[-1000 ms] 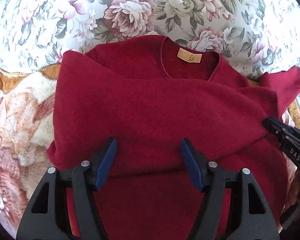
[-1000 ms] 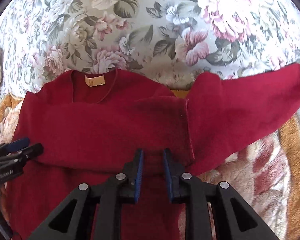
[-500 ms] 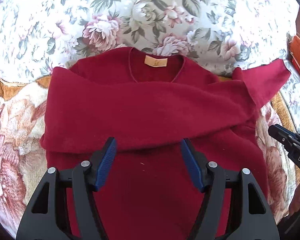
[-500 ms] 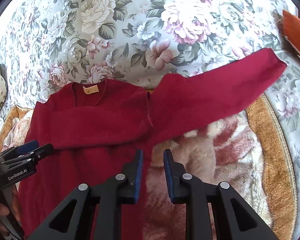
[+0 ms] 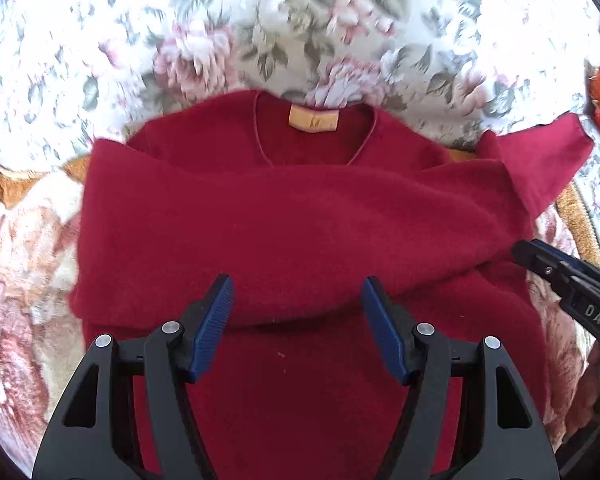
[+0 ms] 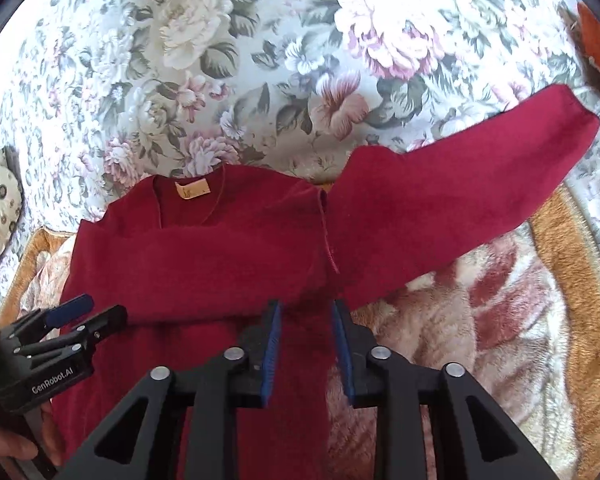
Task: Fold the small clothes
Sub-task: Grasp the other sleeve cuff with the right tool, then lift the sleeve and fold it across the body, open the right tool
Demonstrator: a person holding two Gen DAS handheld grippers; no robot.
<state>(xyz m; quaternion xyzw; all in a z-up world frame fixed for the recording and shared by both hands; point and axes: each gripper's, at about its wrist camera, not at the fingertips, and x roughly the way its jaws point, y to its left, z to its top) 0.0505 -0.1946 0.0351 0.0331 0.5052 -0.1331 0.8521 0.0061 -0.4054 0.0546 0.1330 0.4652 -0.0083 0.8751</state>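
While my left gripper (image 5: 296,322) hangs spread wide with nothing between its jaws, the red sweater (image 5: 300,232) lies just ahead of and beneath it on a plush blanket (image 6: 479,320). My right gripper (image 6: 304,354) has just been opening; its jaws stand part spread over the sweater's side edge, and I judge that nothing is pinched. Beyond both grippers, one sleeve (image 5: 260,240) is already folded across the chest, below the collar label (image 5: 313,118). Farther off, to the right, the other sleeve (image 6: 459,192) is stretched outward onto the floral bedspread (image 6: 260,60). So I reckon that sleeve and the body folds remain.
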